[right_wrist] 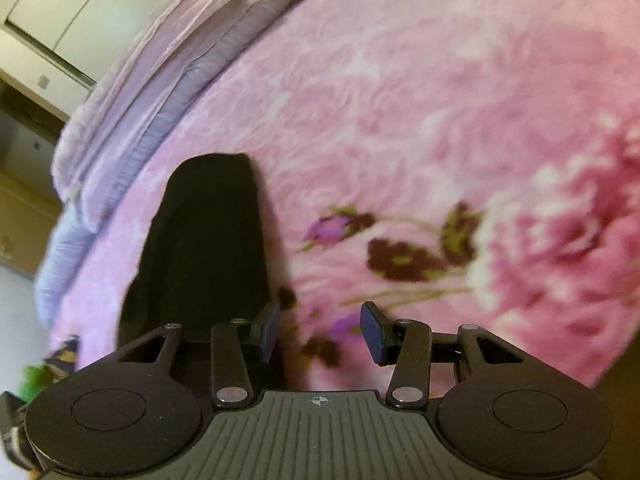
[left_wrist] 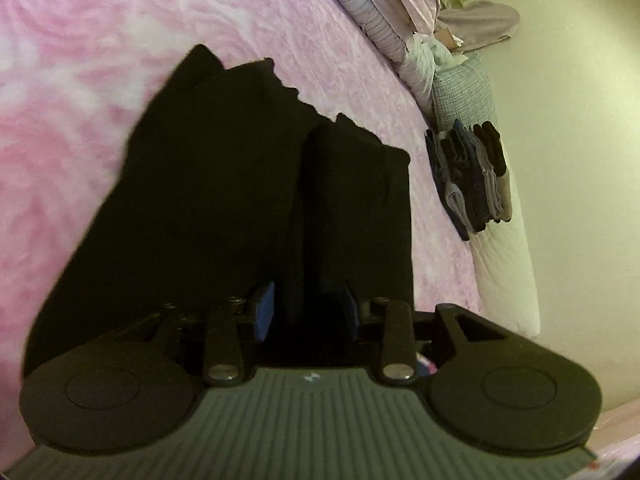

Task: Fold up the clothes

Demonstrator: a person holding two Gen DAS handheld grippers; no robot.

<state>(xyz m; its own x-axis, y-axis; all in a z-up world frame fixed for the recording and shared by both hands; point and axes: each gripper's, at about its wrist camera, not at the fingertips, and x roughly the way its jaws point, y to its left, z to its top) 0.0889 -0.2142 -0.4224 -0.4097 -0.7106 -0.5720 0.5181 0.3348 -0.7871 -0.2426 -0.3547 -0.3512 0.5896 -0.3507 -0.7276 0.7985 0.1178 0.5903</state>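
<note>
Trousers (left_wrist: 224, 184) lie folded on the bed (left_wrist: 80, 40); our left gripper (left_wrist: 306, 314), jaws part-open, straddles cloth at twelve o'clock, grip unclear; right gripper (right_wrist: 320, 330) gapes empty; next, another fold.

The dark cloth (left_wrist: 224, 184) lies spread on the blanket (left_wrist: 80, 80), right in front of the left gripper (left_wrist: 306, 314). A fold of it runs in between that gripper's jaws. Off to the right of those jaws, a stack of folded clothes (left_wrist: 472, 176) sits near the bed's edge. Far ahead of them lie the pillows (left_wrist: 380, 4).

At the right gripper (right_wrist: 320, 330), the cloth lies ahead and left of the jaws. Only blanket lies between them.
</note>
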